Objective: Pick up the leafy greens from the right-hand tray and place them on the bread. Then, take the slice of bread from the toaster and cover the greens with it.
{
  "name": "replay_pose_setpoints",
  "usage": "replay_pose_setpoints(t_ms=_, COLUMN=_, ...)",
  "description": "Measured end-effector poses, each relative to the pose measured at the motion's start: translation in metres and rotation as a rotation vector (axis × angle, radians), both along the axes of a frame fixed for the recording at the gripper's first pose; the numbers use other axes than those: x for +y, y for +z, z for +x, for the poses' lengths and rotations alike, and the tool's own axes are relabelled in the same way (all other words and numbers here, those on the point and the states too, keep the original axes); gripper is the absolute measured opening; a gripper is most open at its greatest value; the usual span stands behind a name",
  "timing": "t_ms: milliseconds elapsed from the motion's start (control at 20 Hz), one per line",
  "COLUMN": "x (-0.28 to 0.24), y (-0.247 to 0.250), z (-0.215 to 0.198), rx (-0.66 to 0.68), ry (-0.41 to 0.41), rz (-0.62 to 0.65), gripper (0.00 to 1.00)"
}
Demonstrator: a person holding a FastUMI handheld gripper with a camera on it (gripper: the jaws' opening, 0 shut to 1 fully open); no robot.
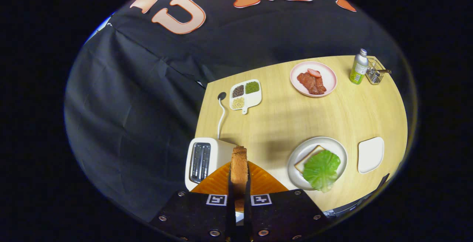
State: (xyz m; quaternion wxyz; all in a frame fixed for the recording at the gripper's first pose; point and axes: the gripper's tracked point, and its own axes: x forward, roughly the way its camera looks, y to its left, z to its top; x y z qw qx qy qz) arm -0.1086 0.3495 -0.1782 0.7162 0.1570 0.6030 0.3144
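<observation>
The gripper [239, 183] has its jaws closed tight on a slice of bread [239, 166], held edge-up above the toaster [207, 159]. To the right on the surface, leafy greens [321, 168] lie on another bread slice [303, 159] on a plate [295, 177], beside an empty tray [370, 154].

1. The claw [239, 188], clamped on the bread slice [239, 168], hangs above the toaster [207, 159].
2. Bare table [292, 120] lies open between toaster and lettuce plate [295, 160].
3. The meat plate [313, 79], bottle [358, 67] and sectioned seed dish [245, 94] stand well beyond.
</observation>
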Motion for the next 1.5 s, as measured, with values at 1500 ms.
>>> replay_pose_setpoints(t_ms=1500, x=-0.087, y=-0.22, z=0.001, rx=0.192, ry=0.002, rz=0.222, gripper=0.11)
